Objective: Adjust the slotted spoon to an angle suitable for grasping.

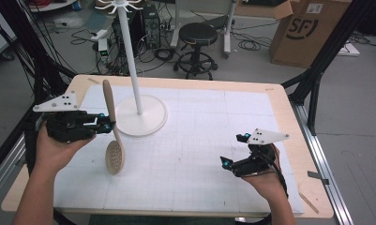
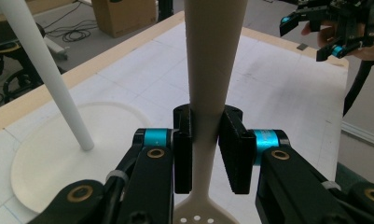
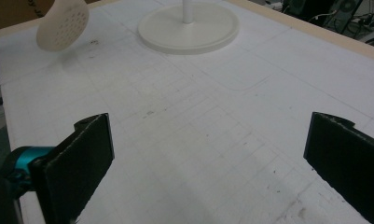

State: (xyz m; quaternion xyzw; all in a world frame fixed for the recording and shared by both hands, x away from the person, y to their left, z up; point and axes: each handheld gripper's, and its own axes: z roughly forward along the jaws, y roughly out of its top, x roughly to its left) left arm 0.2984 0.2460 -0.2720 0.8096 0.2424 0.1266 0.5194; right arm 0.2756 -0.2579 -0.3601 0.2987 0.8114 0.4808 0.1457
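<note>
The table (image 1: 284, 101) has a pale wooden top with rounded corners. A white gridded mat (image 1: 199, 140) covers most of it, leaving a wood border on all sides, widest at the right. On the mat, far left of centre, stands the round white base (image 1: 150, 123) of a stand, with its thin white pole (image 1: 129, 51) rising upright from the middle. A small strip of tape (image 1: 308, 202) lies on the bare wood at the near right corner.

Over on the floor past the table's far right corner, the brown cardboard box (image 1: 304, 29) carries big dark "SF" letters inside a ring.
</note>
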